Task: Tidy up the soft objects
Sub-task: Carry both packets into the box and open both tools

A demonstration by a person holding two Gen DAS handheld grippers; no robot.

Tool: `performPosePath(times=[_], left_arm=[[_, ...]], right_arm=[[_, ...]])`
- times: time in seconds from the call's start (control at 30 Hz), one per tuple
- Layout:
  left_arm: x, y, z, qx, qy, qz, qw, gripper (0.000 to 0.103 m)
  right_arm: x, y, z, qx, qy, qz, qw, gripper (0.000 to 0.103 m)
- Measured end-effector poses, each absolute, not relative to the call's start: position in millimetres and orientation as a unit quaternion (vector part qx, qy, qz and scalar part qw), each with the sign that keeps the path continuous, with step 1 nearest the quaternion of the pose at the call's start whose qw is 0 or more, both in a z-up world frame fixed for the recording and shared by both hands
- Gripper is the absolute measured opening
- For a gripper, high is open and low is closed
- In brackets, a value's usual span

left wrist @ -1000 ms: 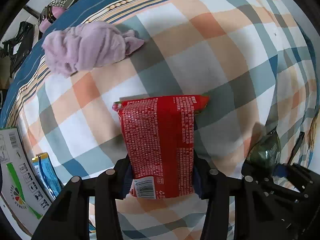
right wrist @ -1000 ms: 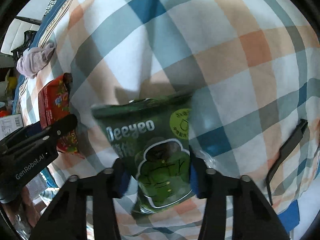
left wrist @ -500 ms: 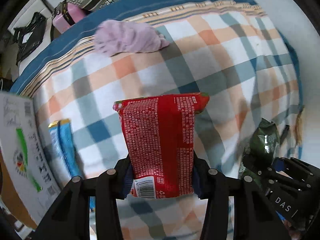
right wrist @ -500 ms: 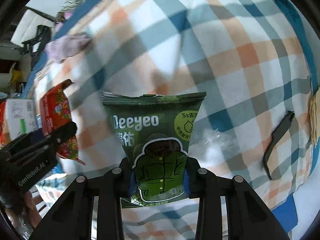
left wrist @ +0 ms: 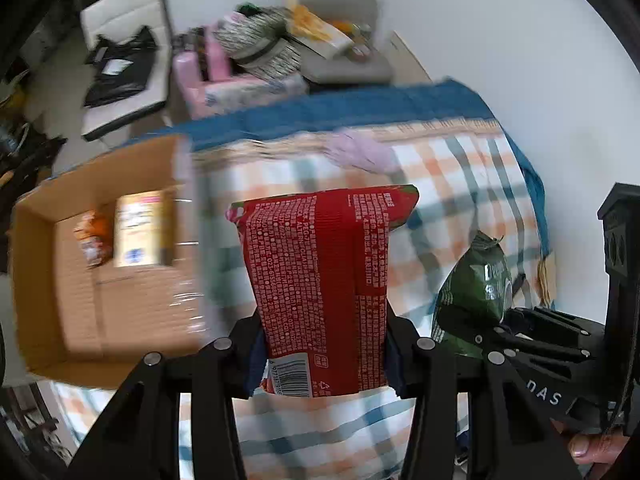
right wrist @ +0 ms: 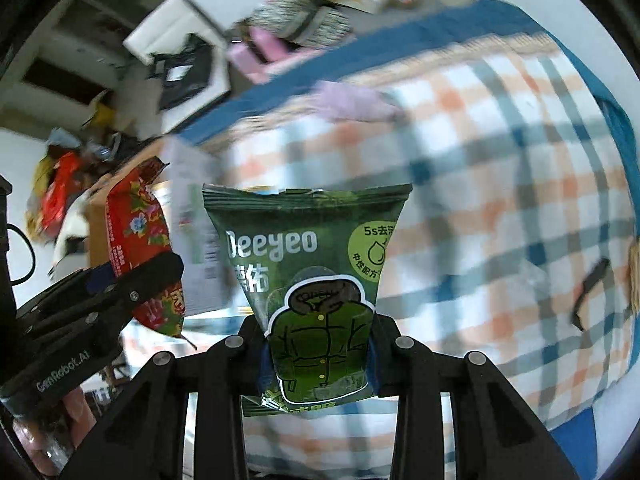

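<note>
My left gripper (left wrist: 322, 356) is shut on a red packet (left wrist: 320, 280) and holds it upright, well above the checked bedspread (left wrist: 460, 184). My right gripper (right wrist: 318, 354) is shut on a green Deeyeo packet (right wrist: 312, 272), also lifted off the bed. The green packet shows at the right of the left wrist view (left wrist: 476, 280); the red packet shows at the left of the right wrist view (right wrist: 140, 248). A lilac cloth (left wrist: 360, 150) lies near the bed's far edge, also in the right wrist view (right wrist: 352, 100).
An open cardboard box (left wrist: 120, 280) stands left of the bed, with a yellow packet (left wrist: 140, 228) and an orange one (left wrist: 92, 236) inside. Clutter and a pink box (left wrist: 200, 68) lie beyond the bed. A black clip (right wrist: 588, 292) lies on the bedspread at right.
Both grippers have risen and tilted up with their packets. The bed has dropped away below, and the cardboard box and the room beyond have come into view.
</note>
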State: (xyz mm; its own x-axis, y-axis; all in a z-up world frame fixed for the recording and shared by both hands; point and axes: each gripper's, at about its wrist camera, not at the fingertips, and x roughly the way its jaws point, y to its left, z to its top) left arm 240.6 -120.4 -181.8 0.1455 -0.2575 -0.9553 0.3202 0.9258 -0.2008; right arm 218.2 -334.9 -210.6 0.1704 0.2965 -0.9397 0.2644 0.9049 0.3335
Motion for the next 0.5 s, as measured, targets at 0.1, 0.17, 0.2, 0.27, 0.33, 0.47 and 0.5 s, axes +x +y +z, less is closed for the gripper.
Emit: performPosePath(times=[0.1, 0.17, 0.2, 0.27, 0.33, 0.47, 0.5], left_arm=[[267.5, -80.2, -172.3, 0.016, 0.614, -0.164, 0.772, 0.044], [275.9, -45.7, -163.2, 0.008, 0.611, -0.146, 0.778, 0.044], [279.7, -28.1, -161.9, 0.004, 0.611, -0.134, 0.78, 0.044], [289.0, 0.2, -163.4, -0.004, 0.612, -0.115, 0.783, 0.044], [297.4, 30.2, -164.9, -0.014, 0.613, -0.095, 0.784, 0.044], [317.8, 84.2, -179.0, -0.026, 0.622, -0.061, 0.781, 0.044], [323.7, 95.1, -183.5, -0.026, 0.623, -0.051, 0.78, 0.044]], right_arm=[[241.9, -283.0, -194.8, 0.203, 0.637, 0.043, 0.742, 0.037], [250.1, -246.9, -182.0, 0.192, 0.634, 0.066, 0.746, 0.037], [253.6, -230.9, -178.1, 0.186, 0.634, 0.075, 0.747, 0.037], [262.6, -193.0, -171.1, 0.172, 0.636, 0.091, 0.747, 0.037], [271.2, -162.4, -168.8, 0.16, 0.639, 0.102, 0.745, 0.037], [290.1, -113.1, -177.7, 0.141, 0.648, 0.101, 0.742, 0.037], [295.6, -102.0, -182.5, 0.14, 0.651, 0.096, 0.74, 0.037]])
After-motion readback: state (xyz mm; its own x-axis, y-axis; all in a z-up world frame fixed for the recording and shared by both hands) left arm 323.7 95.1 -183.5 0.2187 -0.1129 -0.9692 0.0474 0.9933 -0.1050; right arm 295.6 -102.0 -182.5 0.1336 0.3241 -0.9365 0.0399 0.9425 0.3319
